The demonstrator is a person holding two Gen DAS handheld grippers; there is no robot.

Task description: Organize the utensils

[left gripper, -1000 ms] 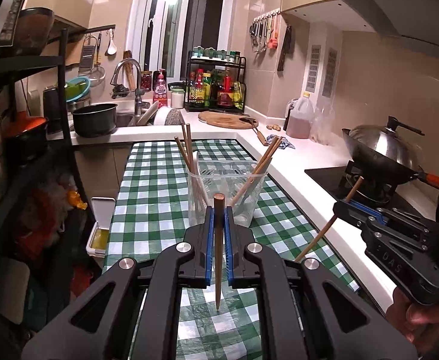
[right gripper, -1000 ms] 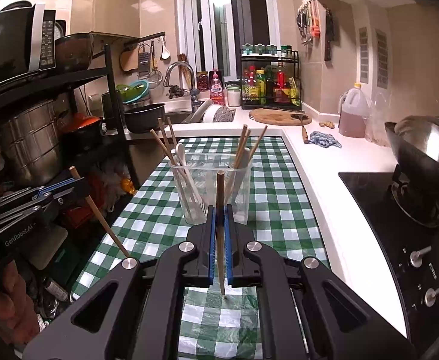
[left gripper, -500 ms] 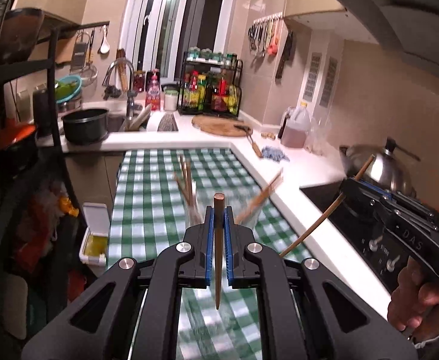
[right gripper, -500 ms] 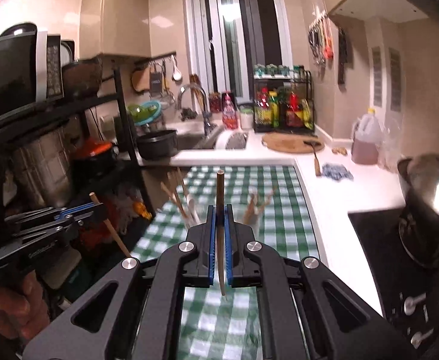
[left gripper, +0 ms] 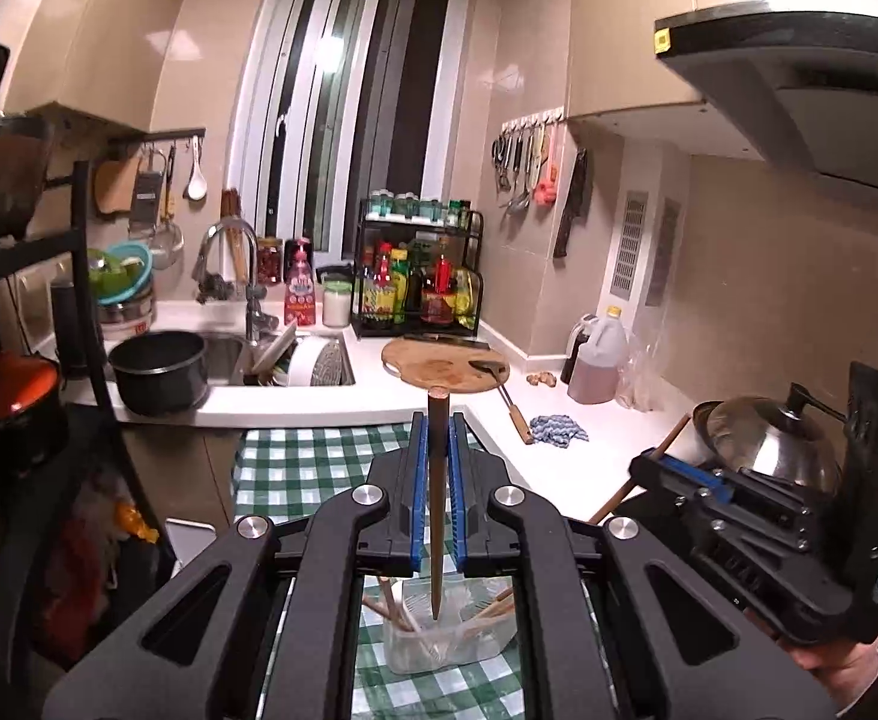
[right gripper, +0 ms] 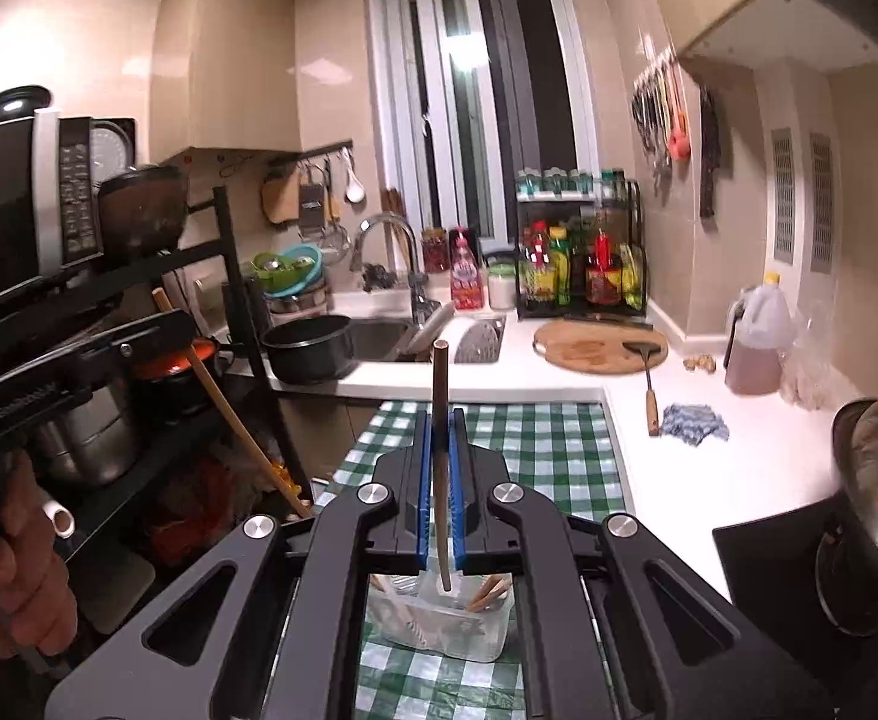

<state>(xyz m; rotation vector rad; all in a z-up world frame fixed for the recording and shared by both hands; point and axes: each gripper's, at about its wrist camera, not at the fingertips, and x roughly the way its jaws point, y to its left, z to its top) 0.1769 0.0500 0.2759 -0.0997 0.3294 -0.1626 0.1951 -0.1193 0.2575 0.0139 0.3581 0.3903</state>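
My left gripper (left gripper: 437, 429) is shut on a brown wooden chopstick (left gripper: 437, 498) that stands upright between the blue pads, tip down. Below it, seen through the gripper frame, a clear plastic container (left gripper: 439, 642) holds several chopsticks on the green checked tablecloth (left gripper: 306, 462). My right gripper (right gripper: 440, 426) is likewise shut on an upright chopstick (right gripper: 440, 456), above the same container (right gripper: 439, 624). The right gripper (left gripper: 667, 471) shows at the right of the left wrist view, the left gripper (right gripper: 162, 330) at the left of the right wrist view, each with its chopstick.
White counter (left gripper: 378, 399) runs behind the table, with a sink, black pot (left gripper: 159, 369), round cutting board (left gripper: 439, 369), spatula, blue cloth (left gripper: 556, 429) and oil jug. A lidded wok (left gripper: 763, 444) sits on the stove at right. A black shelf rack (right gripper: 138, 312) stands at left.
Both grippers rose with their chopsticks and moved forward over the container. It was ahead of the fingertips before and now shows below, through the gripper frames.
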